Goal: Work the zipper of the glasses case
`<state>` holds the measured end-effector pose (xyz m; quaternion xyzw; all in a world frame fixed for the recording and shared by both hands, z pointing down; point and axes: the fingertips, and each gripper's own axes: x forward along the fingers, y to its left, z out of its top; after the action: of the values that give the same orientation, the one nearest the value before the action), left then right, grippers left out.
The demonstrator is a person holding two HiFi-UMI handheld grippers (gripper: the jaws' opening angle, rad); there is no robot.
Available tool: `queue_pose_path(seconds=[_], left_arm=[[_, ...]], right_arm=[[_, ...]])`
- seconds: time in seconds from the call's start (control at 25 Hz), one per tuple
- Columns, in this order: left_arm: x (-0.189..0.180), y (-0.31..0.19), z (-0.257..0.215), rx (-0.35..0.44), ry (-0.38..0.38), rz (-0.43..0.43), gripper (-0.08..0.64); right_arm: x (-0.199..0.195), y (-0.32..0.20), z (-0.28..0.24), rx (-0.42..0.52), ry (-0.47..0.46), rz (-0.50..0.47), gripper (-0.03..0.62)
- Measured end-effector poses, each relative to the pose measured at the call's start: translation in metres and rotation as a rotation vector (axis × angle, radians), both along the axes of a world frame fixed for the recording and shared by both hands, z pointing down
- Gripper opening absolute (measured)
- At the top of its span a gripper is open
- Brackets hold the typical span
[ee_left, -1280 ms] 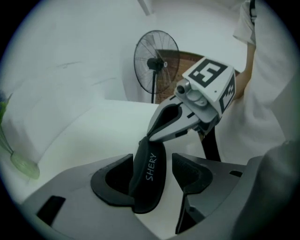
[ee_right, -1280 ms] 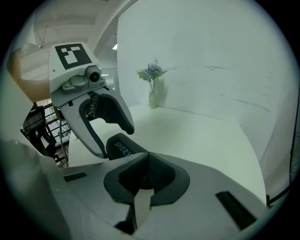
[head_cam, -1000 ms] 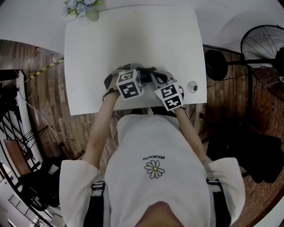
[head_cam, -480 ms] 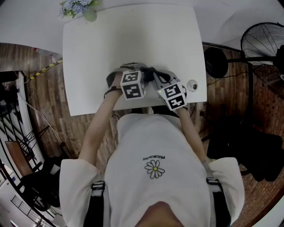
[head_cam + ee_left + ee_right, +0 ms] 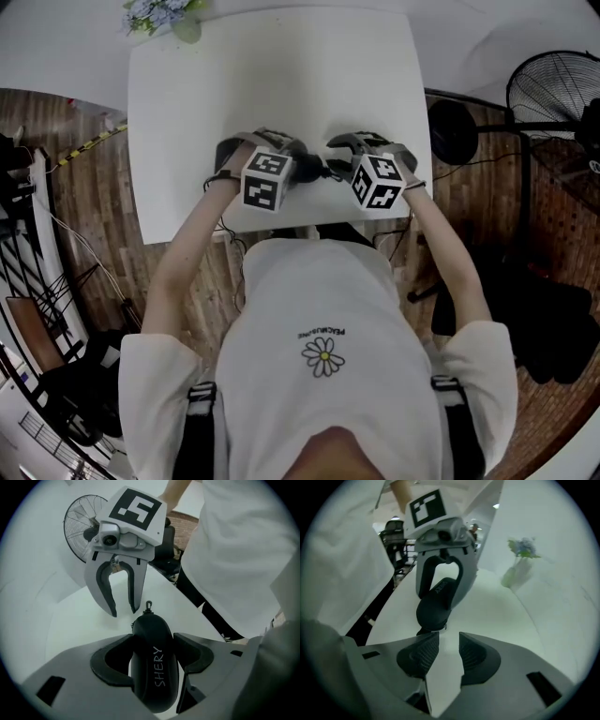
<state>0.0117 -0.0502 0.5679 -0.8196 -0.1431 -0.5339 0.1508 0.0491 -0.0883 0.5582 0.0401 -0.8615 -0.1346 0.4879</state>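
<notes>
The glasses case (image 5: 312, 170) is showing only as a dark sliver between the marker cubes, near the table's (image 5: 272, 84) front edge. One case, two grippers: the left gripper (image 5: 152, 660) is clamping the case's body. The right gripper's (image 5: 443, 656) jaws have just been opening and are standing apart, empty, just short of the zipper pull (image 5: 148, 605).

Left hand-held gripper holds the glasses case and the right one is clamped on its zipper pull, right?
No. The left hand-held gripper does hold the glasses case, but the right hand-held gripper has just opened its jaws; nothing is between them, as the right gripper view shows.
</notes>
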Motion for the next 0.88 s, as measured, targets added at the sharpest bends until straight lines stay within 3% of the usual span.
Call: queue_pose_path(seconds=[0.12, 0.48, 0.6, 0.88], left_arm=[[0.002, 0.0, -0.001, -0.009, 0.01, -0.031, 0.281], [0.004, -0.001, -0.001, -0.012, 0.023, -0.059, 0.281], [0.005, -0.001, -0.001, -0.026, 0.027, -0.072, 0.281], [0.002, -0.002, 0.002, -0.051, 0.035, -0.096, 0.291]], right_arm=[[-0.004, 0.0, 0.015, 0.039, 0.119, -0.191, 0.115], [-0.016, 0.016, 0.036, 0.101, 0.314, -0.688, 0.106], [-0.015, 0.017, 0.035, 0.08, 0.315, -0.702, 0.074], [-0.016, 0.013, 0.028, -0.002, 0.285, -0.574, 0.031]])
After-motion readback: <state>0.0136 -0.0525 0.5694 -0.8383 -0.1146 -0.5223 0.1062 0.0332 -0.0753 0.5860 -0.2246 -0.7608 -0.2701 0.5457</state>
